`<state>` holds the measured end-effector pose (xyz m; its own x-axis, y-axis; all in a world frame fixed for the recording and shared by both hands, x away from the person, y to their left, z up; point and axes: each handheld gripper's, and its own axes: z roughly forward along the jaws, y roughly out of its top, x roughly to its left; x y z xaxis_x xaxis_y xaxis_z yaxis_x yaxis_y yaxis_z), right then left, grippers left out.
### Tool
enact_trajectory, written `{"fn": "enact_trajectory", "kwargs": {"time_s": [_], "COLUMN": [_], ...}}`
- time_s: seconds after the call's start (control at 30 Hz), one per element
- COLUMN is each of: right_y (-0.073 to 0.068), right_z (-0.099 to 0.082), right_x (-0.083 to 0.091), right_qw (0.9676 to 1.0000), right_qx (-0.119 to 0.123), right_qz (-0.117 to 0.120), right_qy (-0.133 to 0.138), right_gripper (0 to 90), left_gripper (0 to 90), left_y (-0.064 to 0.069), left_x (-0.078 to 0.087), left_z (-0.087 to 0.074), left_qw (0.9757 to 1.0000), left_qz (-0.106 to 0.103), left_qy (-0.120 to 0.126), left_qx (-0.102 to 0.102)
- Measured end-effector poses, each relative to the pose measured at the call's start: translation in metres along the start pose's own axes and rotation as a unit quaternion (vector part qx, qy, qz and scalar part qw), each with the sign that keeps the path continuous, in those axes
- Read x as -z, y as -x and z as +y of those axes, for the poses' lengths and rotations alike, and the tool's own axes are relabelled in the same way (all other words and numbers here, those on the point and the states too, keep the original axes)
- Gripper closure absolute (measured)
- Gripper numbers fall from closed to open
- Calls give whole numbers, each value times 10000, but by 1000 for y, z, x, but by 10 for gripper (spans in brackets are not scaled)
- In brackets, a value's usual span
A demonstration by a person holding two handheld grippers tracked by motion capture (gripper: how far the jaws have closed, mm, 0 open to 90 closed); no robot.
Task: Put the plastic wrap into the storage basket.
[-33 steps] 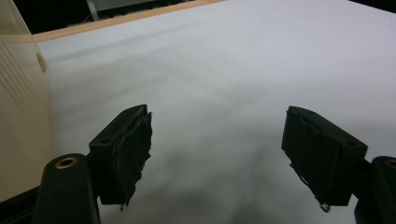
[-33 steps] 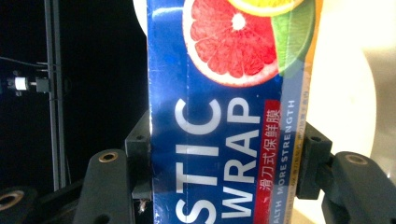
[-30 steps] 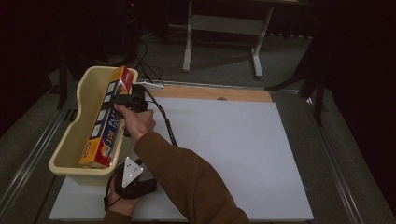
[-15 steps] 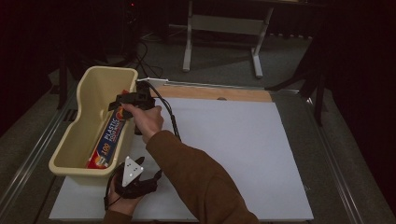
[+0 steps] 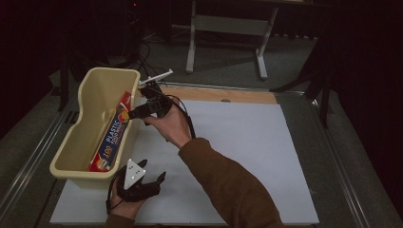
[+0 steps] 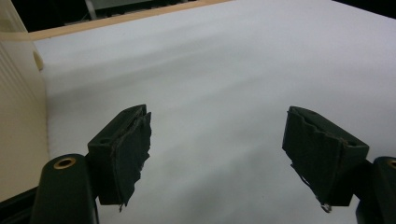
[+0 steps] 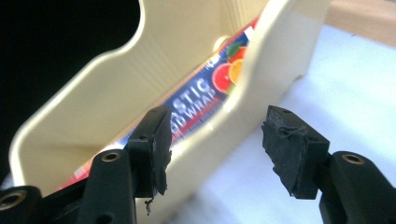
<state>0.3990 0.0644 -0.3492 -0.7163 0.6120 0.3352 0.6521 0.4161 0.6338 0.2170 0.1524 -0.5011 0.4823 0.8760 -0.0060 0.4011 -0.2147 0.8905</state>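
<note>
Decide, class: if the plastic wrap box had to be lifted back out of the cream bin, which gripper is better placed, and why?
Right. The right gripper hangs open at the bin wall, beside the box. The left gripper sits open, low on the white board, pointing away from the bin.

Dim room, black surroundings; the white table sheet (image 5: 247,142) glows softly, both gripper views soft-focused, slightly grainy.

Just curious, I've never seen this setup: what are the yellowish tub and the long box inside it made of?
The tub looks like moulded plastic: cream, smooth, slightly glossy, with thin ribbed walls. The plastic wrap box seems printed cardboard, judging by its flat faces, sharp edges and colourful lettering.
</note>
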Motion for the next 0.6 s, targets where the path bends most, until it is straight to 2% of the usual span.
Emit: {"fn": "enact_trajectory", "kwargs": {"time_s": [0.03, 0.1, 0.23, 0.37, 0.4, 0.47, 0.5, 0.6], "right_y": [2, 10, 26, 39, 39, 46, 49, 60], "right_z": [-3, -11, -31, -52, -52, -72, -79, -99], "right_x": [4, 13, 30, 46, 46, 57, 60, 72], "right_qw": [10000, 9999, 9992, 9983, 9983, 9959, 9952, 9946], "right_qx": [93, 122, 374, 533, 533, 821, 871, 827], "right_qz": [6, 61, -121, -115, -115, -330, -408, -568], "right_qy": [-8, 40, 115, 214, 214, 199, 206, 263], "right_gripper": [414, 413, 410, 383, 383, 380, 380, 379], "left_gripper": [232, 232, 231, 231, 231, 230, 230, 230], "left_y": [0, 0, 0, 2, 2, 1, 1, 1], "left_x": [0, 0, -1, -3, -3, -3, -3, -3], "left_z": [0, 0, 0, 0, 0, 0, 0, 0], "left_qw": [10000, 10000, 10000, 10000, 10000, 10000, 10000, 10000], "left_qz": [-2, -9, -45, -58, -58, -46, -43, -41], "left_qy": [5, 10, -5, -10, -10, -38, -36, -48], "left_qx": [5, 10, 58, 49, 49, 23, 35, 70]}}
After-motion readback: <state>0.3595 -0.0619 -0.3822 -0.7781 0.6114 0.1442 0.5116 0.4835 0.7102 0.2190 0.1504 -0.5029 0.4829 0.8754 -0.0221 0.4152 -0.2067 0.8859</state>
